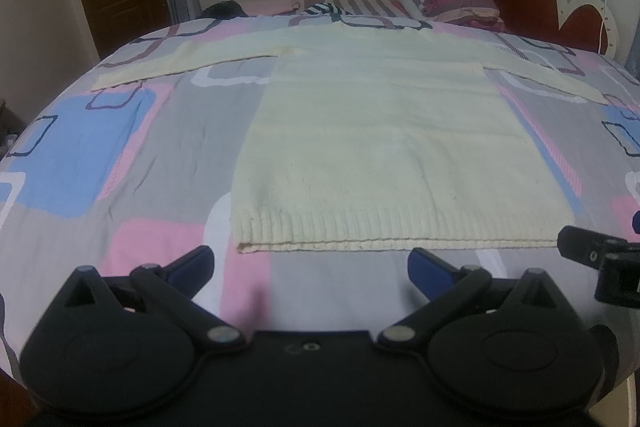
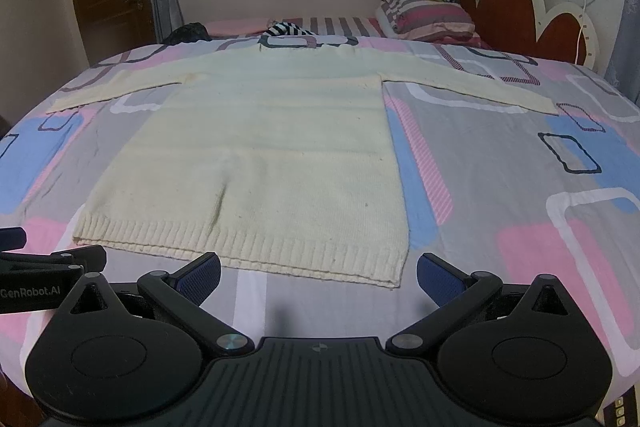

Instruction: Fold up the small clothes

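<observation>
The left gripper (image 1: 311,269) is held low and level, its two blue-padded fingers (image 1: 191,267) spread wide apart with nothing between them. The right gripper (image 2: 319,273) sits in the same pose, jaws fully parted and empty, blue pads (image 2: 440,277) facing inward. The two are side by side: each one's black linkage shows at the edge of the other's wrist view. No hand or sleeve is visible.

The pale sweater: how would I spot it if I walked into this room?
Look at the big bed with the pink, blue and grey patchwork cover. Spread flat on it lies the cream knitted sweater, sleeves stretched out sideways, ribbed hem nearest the two open tools. It is the only plain, unpatterned item; the pillows by the headboard are striped.
</observation>
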Demonstrator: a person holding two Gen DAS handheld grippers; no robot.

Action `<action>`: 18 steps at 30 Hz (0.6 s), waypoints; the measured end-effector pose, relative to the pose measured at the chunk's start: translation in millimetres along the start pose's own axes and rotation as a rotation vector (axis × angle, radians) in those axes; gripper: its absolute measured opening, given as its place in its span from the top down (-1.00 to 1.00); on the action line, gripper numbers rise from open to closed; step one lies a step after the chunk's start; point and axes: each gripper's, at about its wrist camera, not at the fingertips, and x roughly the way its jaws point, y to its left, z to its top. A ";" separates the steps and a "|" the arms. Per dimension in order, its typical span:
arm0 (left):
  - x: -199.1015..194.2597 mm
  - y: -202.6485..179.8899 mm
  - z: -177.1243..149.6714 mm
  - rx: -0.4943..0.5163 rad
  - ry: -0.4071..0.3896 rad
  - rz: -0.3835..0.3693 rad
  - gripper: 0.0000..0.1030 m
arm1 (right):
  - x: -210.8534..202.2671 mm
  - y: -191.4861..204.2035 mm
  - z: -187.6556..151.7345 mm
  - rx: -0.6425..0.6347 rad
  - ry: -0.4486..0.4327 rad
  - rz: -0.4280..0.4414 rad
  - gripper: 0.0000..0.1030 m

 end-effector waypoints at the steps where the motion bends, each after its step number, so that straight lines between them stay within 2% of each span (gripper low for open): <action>1: 0.4 -0.1 -0.1 0.000 0.001 0.001 -0.99 | 0.0 0.0 -0.1 0.000 0.001 -0.001 -1.00; 18: -0.4 0.0 -0.1 -0.003 0.004 0.001 -0.99 | 1.3 -0.5 2.3 -0.002 0.006 0.000 -1.00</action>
